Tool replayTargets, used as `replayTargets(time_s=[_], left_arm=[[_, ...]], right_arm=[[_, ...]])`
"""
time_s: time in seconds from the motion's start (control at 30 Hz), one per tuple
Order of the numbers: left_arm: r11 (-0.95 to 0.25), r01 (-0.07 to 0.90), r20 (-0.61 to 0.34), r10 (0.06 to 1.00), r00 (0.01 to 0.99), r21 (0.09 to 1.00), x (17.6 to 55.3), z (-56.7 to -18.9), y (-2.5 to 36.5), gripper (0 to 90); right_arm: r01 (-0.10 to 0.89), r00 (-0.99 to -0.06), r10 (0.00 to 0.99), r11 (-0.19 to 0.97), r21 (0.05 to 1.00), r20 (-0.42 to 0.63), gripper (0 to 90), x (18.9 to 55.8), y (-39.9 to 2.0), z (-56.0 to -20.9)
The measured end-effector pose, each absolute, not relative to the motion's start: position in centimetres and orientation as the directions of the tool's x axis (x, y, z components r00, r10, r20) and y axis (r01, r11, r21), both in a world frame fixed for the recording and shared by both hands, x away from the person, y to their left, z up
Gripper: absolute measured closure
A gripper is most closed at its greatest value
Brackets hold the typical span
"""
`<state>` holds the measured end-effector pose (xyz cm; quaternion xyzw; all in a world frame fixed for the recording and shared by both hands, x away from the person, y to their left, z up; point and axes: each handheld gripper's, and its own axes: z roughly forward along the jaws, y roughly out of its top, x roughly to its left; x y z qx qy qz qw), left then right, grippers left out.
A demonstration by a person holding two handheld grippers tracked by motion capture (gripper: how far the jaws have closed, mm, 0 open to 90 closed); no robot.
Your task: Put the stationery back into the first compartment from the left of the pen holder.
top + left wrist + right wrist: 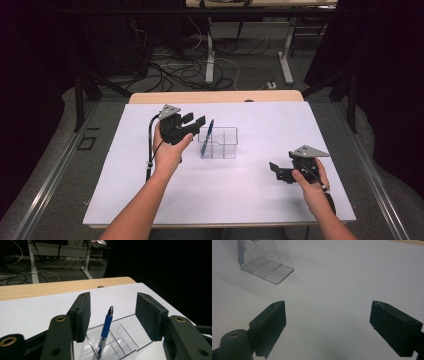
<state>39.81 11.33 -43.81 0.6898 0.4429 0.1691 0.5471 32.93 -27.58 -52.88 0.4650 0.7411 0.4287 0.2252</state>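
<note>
We see the white bench (150, 200) bearing a clear divided box (218, 142), our landmark. Left tongs (192, 125) gape just beside it, likely to approach the blue pen (206, 136) leaning inside. Right tongs (276, 171) wait well apart, spread and empty.

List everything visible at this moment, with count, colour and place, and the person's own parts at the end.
Pen: one, blue, leaning upright in the left end of the organiser.
Organiser: one, clear plastic with compartments, mid-table.
Table: one, white sheet over a wooden top.
Cables: several, on the floor beyond the table.
Desk legs: white, behind the table.
Left tool: one, black, jaws open around the pen's top, not touching.
Right tool: one, black, jaws open, above bare table at right.
Hands: two, one holding each tool.
</note>
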Motion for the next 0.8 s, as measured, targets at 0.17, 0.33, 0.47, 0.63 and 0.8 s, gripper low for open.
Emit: replayTargets(time_s=[0.17, 0.33, 0.47, 0.63, 0.8], left_arm=[[-0.013, 0.423, -0.246, 0.797, 0.552, 0.906, 39.2, -43.8, 12.1, 41.2], [-0.028, 0.413, -0.233, 0.79, 0.567, 0.91, 38.6, -43.8, 13.2, 36.6], [-0.046, 0.42, -0.219, 0.8, 0.559, 0.906, 38.2, -43.9, 13.9, 33.8], [-0.083, 0.416, -0.179, 0.814, 0.552, 0.906, 37.5, -44.2, 14.9, 30.0], [-0.058, 0.44, -0.205, 0.826, 0.525, 0.896, 36.9, -44.5, 16.0, 26.0]], right_arm=[[0.49, -0.46, 0.886, 0.2, 0.848, 0.057, 13.0, 32.9, -27.6, -52.9], [0.493, -0.459, 0.887, 0.2, 0.847, 0.058, 13.0, 32.9, -27.6, -52.9], [0.496, -0.457, 0.888, 0.198, 0.846, 0.06, 12.9, 32.9, -27.6, -52.9], [0.492, -0.457, 0.888, 0.201, 0.847, 0.055, 12.9, 32.9, -27.6, -52.8], [0.493, -0.454, 0.889, 0.2, 0.847, 0.054, 12.9, 32.9, -27.6, -52.9]])
